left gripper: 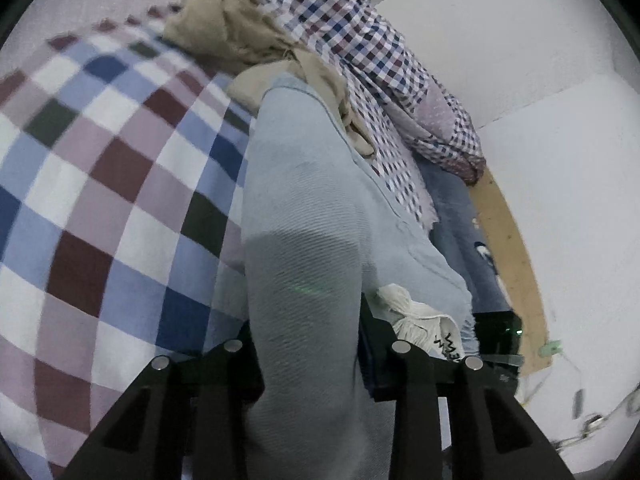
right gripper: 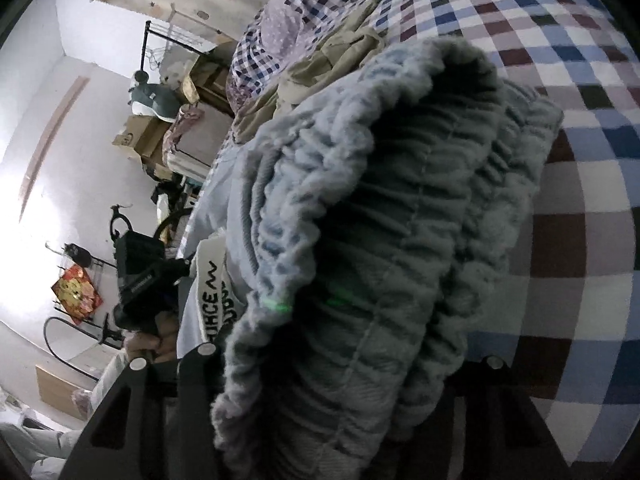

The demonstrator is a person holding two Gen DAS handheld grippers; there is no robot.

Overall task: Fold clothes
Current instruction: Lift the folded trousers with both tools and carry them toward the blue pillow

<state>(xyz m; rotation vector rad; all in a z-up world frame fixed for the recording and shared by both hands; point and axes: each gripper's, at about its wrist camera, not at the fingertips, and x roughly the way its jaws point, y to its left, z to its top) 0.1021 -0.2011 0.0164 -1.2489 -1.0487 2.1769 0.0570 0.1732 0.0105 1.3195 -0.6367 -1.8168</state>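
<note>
Left gripper [left gripper: 312, 364], bottom centre of the left wrist view: its black fingers [left gripper: 224, 384] pinch a fold of the light blue garment [left gripper: 304, 208], cloth filling the gap between them. The garment runs up the middle of the frame, draped over a checked bedsheet [left gripper: 100, 168] that fills the left half. A white woven label with black lettering [left gripper: 424, 320] sits at lower right, just beside the right finger.

Right gripper [right gripper: 348, 360], bottom centre of the right wrist view: fingers [right gripper: 192, 384] clamp the same garment's gathered, elasticated waistband [right gripper: 392, 216], bunched cloth packed between them and hiding the right finger's tip. The other gripper with a hand on it [right gripper: 148, 288] shows at lower left, touching the garment edge.

Behind the garment, upper centre of both views: a crumpled beige garment [left gripper: 224, 28], then a small-check shirt [left gripper: 352, 40] piled against it. Far right of the left view: white wall [left gripper: 540, 80] and wooden bed edge [left gripper: 508, 248]. Far left of the right view: cardboard boxes [right gripper: 136, 136] and clutter, blurred.
</note>
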